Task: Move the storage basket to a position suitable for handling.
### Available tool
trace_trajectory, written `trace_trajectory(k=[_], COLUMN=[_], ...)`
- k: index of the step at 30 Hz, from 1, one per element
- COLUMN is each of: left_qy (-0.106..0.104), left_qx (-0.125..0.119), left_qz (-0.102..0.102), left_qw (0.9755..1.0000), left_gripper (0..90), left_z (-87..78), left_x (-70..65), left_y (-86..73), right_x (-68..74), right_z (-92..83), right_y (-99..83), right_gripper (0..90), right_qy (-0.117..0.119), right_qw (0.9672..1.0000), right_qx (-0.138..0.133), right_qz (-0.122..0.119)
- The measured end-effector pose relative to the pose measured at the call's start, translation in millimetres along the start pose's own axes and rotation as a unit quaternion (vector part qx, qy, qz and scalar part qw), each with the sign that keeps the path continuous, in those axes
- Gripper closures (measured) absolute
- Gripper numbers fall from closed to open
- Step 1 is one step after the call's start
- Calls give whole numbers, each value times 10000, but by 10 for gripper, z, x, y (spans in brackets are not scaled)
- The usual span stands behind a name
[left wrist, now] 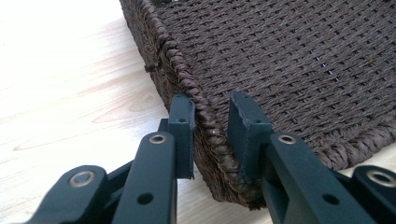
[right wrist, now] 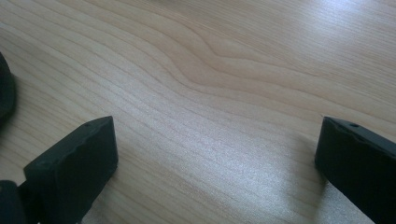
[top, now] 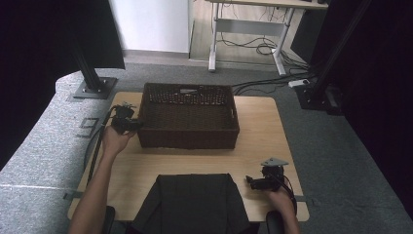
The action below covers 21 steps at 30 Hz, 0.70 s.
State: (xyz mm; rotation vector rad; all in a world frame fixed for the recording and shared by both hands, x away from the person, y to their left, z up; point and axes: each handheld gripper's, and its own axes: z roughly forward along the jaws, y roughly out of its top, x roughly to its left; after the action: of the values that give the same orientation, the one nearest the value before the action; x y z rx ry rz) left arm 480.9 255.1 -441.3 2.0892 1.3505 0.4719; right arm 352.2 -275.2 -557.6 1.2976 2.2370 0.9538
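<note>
A dark brown woven basket stands at the far middle of the wooden table. My left gripper is at the basket's left near corner. In the left gripper view its jaws straddle the braided rim of the basket, one pad outside and one inside, and the left gripper is shut on that rim. My right gripper rests low over the table at the near right. In the right gripper view, the right gripper stands open with only bare wood between its pads.
A dark folded cloth lies at the near middle edge of the table, just left of my right gripper. Its edge shows as a dark shape in the right gripper view. Black stands and cables ring the table on the grey carpet.
</note>
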Motion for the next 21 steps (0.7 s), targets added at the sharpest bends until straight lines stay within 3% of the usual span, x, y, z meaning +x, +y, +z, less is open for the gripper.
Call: trace_trajectory(k=[6, 12, 21], left_qy=[-233, -187, -90], left_qx=[-104, -22, -92], left_qz=[-63, 119, 212], left_qw=[9997, 9998, 9997], left_gripper=[722, 722, 721], left_z=[-28, -71, -169], left_x=[-69, -174, -328], left_y=[-69, -105, -250], right_x=[0, 0, 0], right_z=[0, 0, 0], right_y=[0, 0, -1], right_gripper=[0, 0, 0], right_qy=[0, 0, 0], right_qw=[10000, 10000, 10000], right_qx=[-1, 1, 0], right_qz=[-4, -1, -1])
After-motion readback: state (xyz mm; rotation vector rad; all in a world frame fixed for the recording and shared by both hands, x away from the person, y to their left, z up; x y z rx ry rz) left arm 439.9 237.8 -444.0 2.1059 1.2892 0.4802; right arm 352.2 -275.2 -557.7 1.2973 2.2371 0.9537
